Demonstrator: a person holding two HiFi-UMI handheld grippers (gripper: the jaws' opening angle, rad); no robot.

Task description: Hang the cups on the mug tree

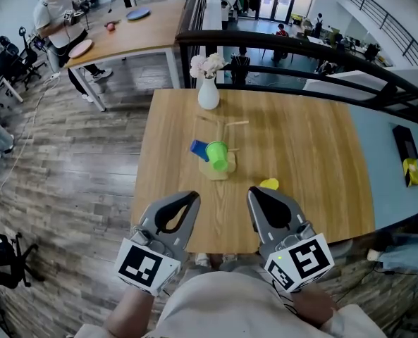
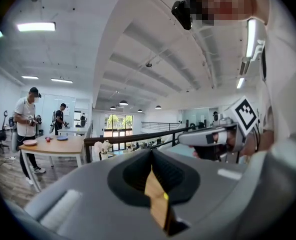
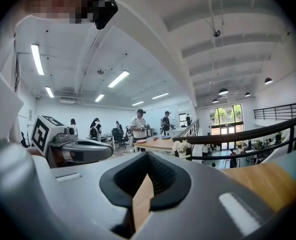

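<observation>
You're between grasps: left gripper (image 1: 192, 197) and right gripper (image 1: 255, 191) are both closed and empty, at the tabletop's (image 1: 314, 160) near edge. The green cup (image 1: 218, 153) and blue cup (image 1: 198, 148) look hung on the mug tree (image 1: 220, 172) already. The yellow cup (image 1: 269, 184) sits just beyond your right gripper, close to that edge, so open the jaws and reach carefully.

table (image 1: 314, 160): matt wood | vase (image 1: 208, 96): glossy, smooth | green cup (image 1: 218, 155): plastic
</observation>
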